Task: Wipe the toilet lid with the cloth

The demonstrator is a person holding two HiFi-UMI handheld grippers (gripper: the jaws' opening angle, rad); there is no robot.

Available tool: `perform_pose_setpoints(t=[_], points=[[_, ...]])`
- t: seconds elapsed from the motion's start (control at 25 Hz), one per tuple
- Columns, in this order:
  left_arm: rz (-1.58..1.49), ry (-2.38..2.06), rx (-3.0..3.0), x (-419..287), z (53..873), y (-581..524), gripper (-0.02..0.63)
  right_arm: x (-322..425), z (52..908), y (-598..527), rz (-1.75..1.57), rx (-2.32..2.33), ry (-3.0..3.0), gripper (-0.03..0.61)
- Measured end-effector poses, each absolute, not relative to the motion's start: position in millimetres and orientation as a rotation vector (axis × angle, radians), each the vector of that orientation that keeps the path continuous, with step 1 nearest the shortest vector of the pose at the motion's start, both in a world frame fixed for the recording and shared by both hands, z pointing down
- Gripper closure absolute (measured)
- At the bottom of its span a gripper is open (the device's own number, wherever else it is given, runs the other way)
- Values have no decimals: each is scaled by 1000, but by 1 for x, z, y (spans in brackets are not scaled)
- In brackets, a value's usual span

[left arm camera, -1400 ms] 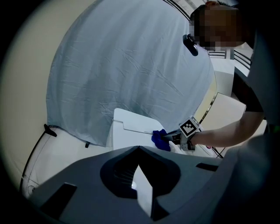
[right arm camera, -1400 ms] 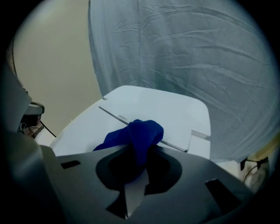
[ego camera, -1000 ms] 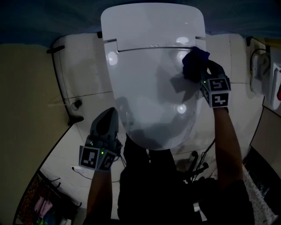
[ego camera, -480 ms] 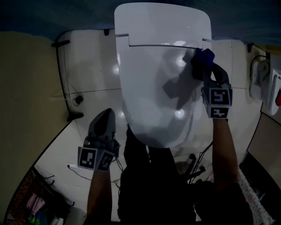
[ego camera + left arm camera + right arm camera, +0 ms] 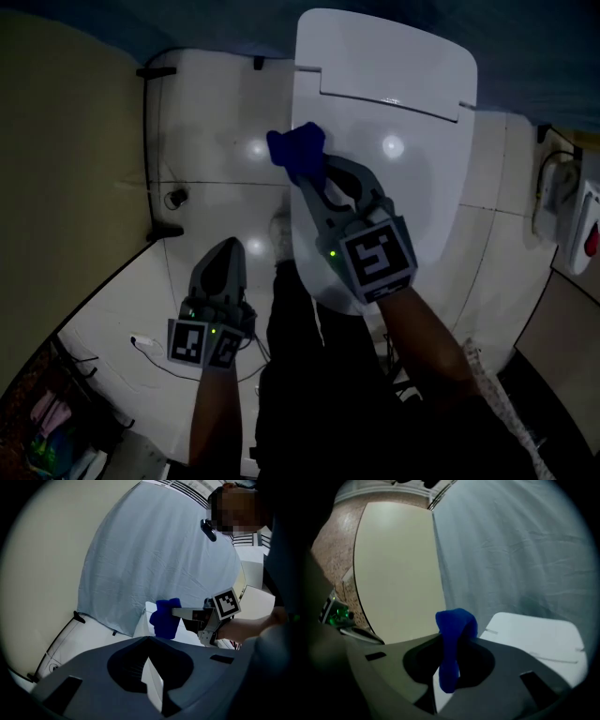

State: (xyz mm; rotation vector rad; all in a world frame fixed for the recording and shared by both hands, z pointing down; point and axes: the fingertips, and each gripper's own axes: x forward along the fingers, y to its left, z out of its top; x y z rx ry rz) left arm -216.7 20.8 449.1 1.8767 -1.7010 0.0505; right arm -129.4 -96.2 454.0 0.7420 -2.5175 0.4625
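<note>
A beige wall [image 5: 66, 169] closes the left side, and pale glossy floor [image 5: 211, 202] runs beside it. Over that floor hangs the left gripper [image 5: 228, 251], jaws pressed together on nothing. Further right, at the left edge of the white toilet lid [image 5: 412, 178], sits a bunched deep-blue cloth [image 5: 296, 153] — pinched in the right gripper [image 5: 314, 183], one fold drooping between its jaws.

Toilet room, plainly: white toilet lid [image 5: 412, 141] closed at far right, above pale glossy floor tiles [image 5: 206, 141]. Beige partition [image 5: 66, 187] along the left, wrinkled pale blue sheet [image 5: 154, 550] hung behind, loose cables [image 5: 173, 199] lying on the floor.
</note>
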Motion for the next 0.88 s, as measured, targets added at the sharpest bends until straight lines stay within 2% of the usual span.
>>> perform_pose_setpoints(t=[0.12,0.24,0.48,0.88], points=[[70,-1701,1864,-222,456,33,626,-149,487,-88,767,745,-2493,525],[100,-1677,1860,-220,466,39,624,-133,531,-86,880,769,-2363,525],[122,-1623,1881,-201,476,36,624,-91,576,-80,618,749,-2206,525],[174,-1510,1957,-144,481,15,624,-5,577,-86,432,790,-2145,523]])
